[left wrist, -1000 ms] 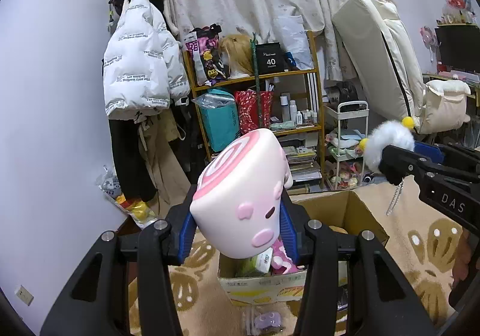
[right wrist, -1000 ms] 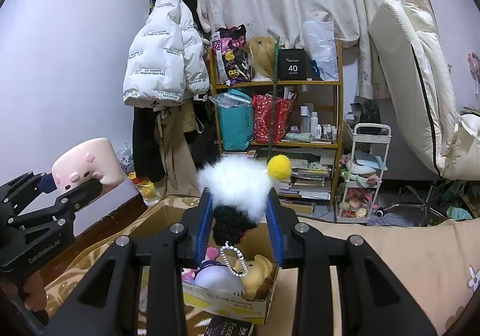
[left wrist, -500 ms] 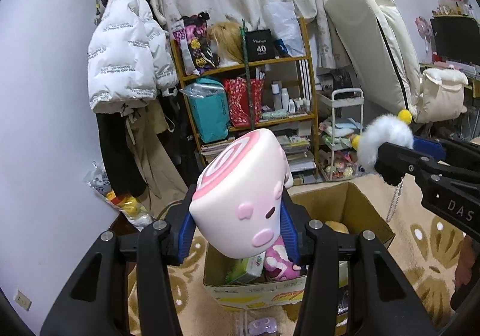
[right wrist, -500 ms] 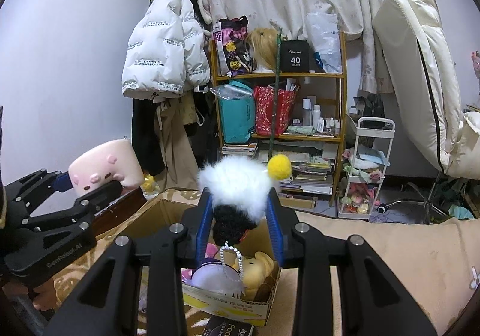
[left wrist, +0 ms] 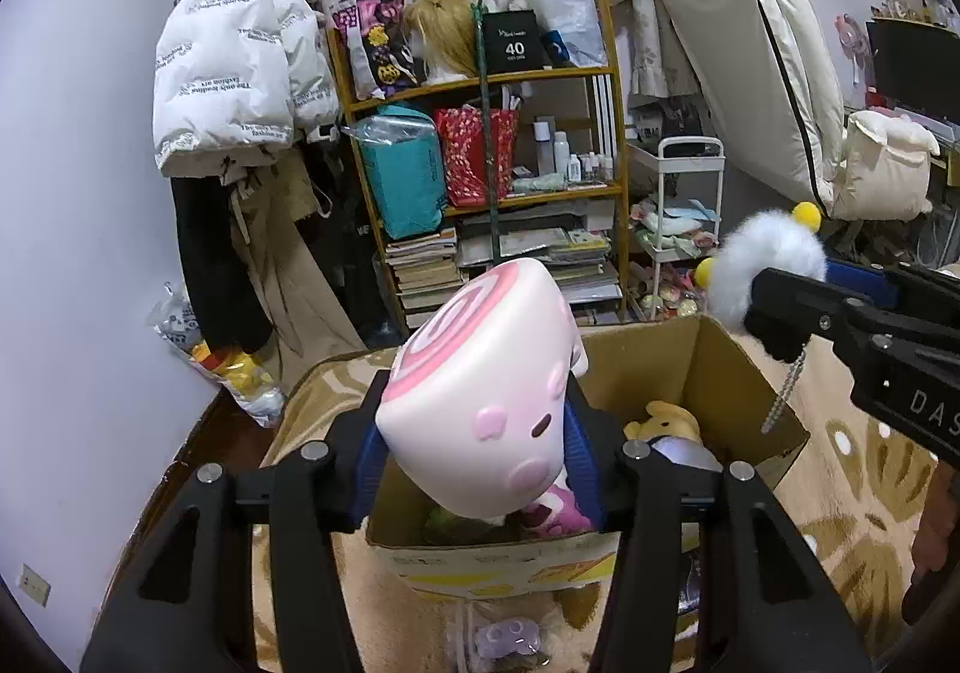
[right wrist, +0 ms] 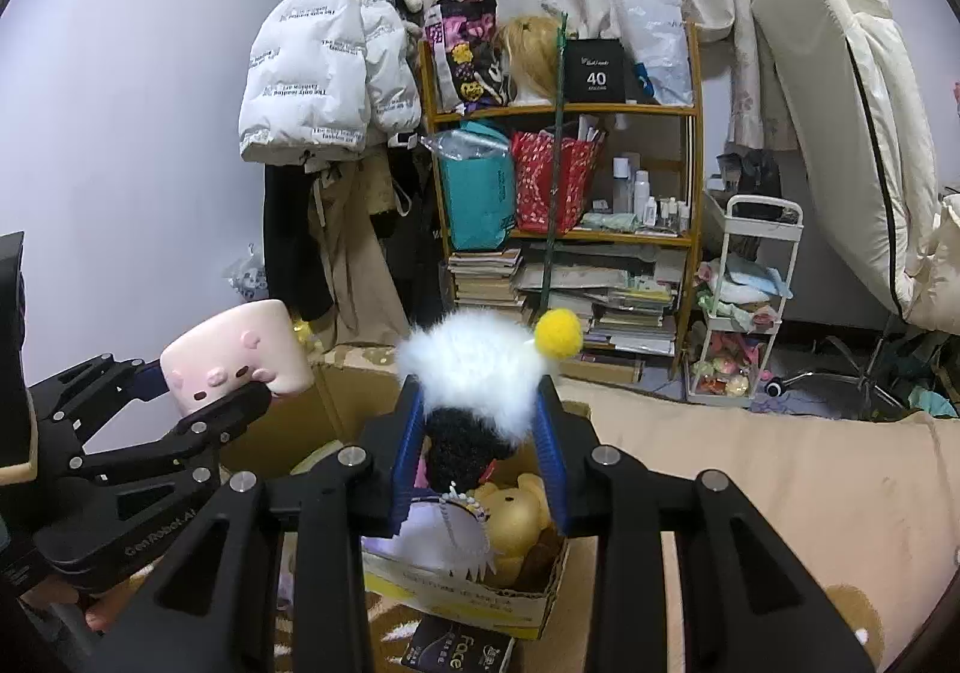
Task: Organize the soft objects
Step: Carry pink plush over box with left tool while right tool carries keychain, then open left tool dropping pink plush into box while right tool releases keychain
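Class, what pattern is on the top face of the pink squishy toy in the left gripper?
A pink-and-white spiral on the squishy pig-faced toy; clearest in the left wrist view.

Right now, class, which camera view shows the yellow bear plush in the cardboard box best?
The right wrist view: the yellow bear plush shows its round head between the right gripper fingers, inside the cardboard box. The left wrist view shows only part of it past the pink squishy toy.

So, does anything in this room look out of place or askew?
Yes: a cream mattress leans tilted against the curtain instead of lying flat, and a small purple toy lies on the rug outside the cardboard box.
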The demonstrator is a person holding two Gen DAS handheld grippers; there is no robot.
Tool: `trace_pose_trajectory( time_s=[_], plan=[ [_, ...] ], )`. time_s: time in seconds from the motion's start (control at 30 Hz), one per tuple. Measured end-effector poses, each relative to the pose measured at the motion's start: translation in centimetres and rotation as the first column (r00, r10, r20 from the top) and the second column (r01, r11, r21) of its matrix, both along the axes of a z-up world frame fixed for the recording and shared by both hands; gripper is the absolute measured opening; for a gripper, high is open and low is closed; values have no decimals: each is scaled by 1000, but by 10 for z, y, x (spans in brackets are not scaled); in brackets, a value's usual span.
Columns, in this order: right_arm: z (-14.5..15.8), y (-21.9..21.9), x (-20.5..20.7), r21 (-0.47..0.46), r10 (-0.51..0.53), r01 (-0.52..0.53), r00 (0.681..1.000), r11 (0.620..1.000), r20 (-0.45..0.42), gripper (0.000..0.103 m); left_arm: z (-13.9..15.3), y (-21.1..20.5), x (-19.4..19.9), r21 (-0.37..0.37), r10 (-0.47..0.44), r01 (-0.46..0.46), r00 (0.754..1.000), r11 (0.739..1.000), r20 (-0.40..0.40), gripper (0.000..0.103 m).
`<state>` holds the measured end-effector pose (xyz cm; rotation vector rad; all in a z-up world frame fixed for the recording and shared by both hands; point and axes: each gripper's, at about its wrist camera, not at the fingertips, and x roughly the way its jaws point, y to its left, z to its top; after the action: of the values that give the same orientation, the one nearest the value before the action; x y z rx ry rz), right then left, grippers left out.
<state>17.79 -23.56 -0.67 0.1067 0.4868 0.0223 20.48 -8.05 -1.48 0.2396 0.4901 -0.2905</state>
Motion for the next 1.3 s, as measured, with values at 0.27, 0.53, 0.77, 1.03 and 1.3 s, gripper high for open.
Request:
trace_pose_trajectory(
  time_s=[0.27, 0.53, 0.77, 1.03, 1.3],
  plan=[
    [-16, -1, 8, 25, 31, -30, 998, 999, -58, 37, -11, -7, 2, 10, -34, 34, 998, 999, -58, 55],
    [-33, -10, 16, 96, 52, -39, 991, 995, -127, 38, -22, -16, -1, 44, -56, 60, 995, 997, -86, 60],
    [-45, -10, 23, 125, 79, -56, 979, 991, -188, 38, -18, -16, -6, 50, -30, 31, 999, 998, -34, 80],
    [-44, -10, 19, 136, 84, -60, 980, 989, -178, 55, -16, -2, -6, 42, 19, -17, 999, 999, -51, 81],
    [-35, -15, 7, 128, 50, -29, 985, 991, -163, 79, -7, 13, -17, 51, 45, -42, 997, 998, -60, 92]
  ],
)
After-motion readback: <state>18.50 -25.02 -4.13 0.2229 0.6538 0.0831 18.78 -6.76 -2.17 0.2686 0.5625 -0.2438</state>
